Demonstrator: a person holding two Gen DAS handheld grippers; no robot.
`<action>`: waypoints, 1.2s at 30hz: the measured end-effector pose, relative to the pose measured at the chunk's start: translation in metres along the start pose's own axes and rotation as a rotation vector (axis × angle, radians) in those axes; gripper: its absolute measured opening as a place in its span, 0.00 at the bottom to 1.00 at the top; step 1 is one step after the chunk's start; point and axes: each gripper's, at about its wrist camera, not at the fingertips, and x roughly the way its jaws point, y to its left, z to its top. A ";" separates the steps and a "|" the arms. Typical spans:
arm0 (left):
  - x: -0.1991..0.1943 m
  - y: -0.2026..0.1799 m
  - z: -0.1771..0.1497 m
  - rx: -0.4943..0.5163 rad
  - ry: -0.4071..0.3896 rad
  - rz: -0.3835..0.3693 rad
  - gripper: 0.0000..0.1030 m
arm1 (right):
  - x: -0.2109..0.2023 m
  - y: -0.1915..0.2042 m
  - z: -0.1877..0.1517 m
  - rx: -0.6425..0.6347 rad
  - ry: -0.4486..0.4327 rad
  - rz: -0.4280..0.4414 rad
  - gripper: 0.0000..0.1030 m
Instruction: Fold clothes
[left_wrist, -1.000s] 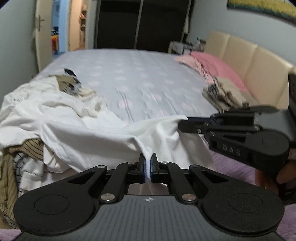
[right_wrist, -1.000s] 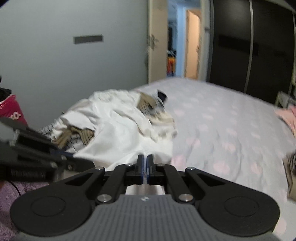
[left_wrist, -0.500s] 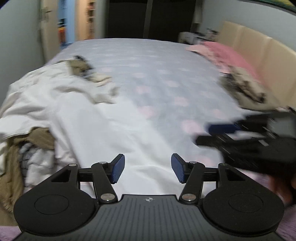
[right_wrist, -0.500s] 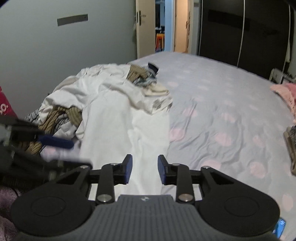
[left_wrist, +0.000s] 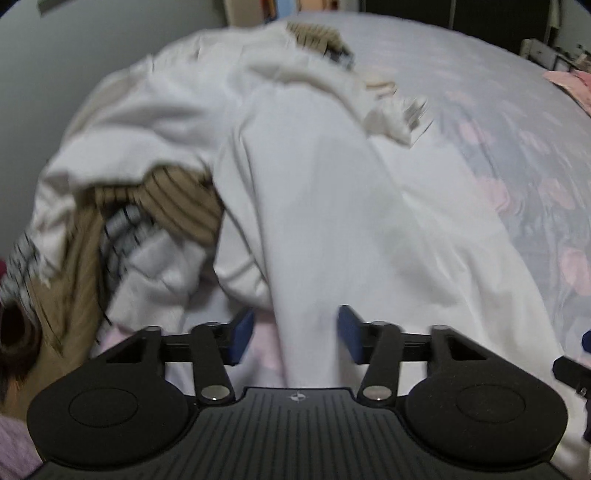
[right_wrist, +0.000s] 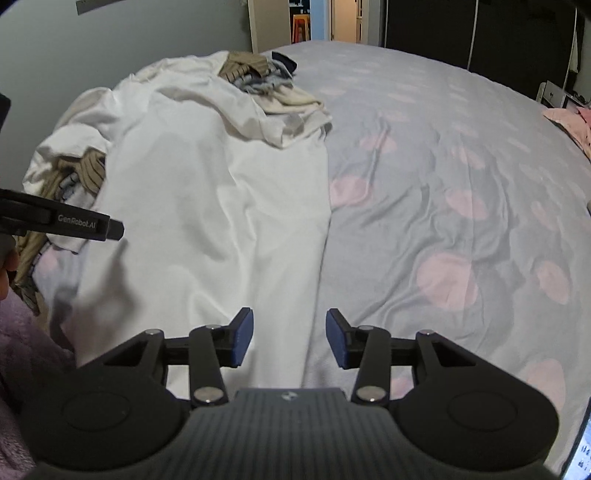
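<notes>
A white garment (right_wrist: 221, 206) lies spread lengthwise on the bed, its near hem at the front edge. My right gripper (right_wrist: 290, 338) is open just above that hem, with the garment's right edge running between its fingers' line. My left gripper (left_wrist: 293, 334) is open too, hovering over the same white garment (left_wrist: 317, 206) near its left side; the cloth passes under the gap. In the right wrist view a finger of the left gripper (right_wrist: 88, 226) shows at the left, above the garment's left edge.
A heap of clothes (right_wrist: 85, 170), white, tan-striped and checked, lies left of and behind the garment. The grey bedsheet (right_wrist: 461, 177) with pink spots stretches to the right. Pink cloth (right_wrist: 572, 122) sits at the far right. A wall and an open doorway (right_wrist: 321, 18) stand behind.
Both grippers were shut a second ago, the left one on the white cloth; both have opened and let it drop flat. The left gripper has swung toward the garment's left side.
</notes>
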 end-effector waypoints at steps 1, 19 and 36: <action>0.000 -0.004 0.000 0.011 -0.005 -0.002 0.20 | 0.003 0.000 -0.001 -0.003 0.002 0.004 0.46; -0.097 -0.118 -0.045 0.466 -0.250 -0.475 0.02 | -0.014 -0.039 -0.005 0.084 -0.012 -0.103 0.50; -0.118 -0.090 -0.056 0.545 -0.258 -0.539 0.47 | -0.039 -0.046 -0.008 0.076 -0.049 -0.154 0.50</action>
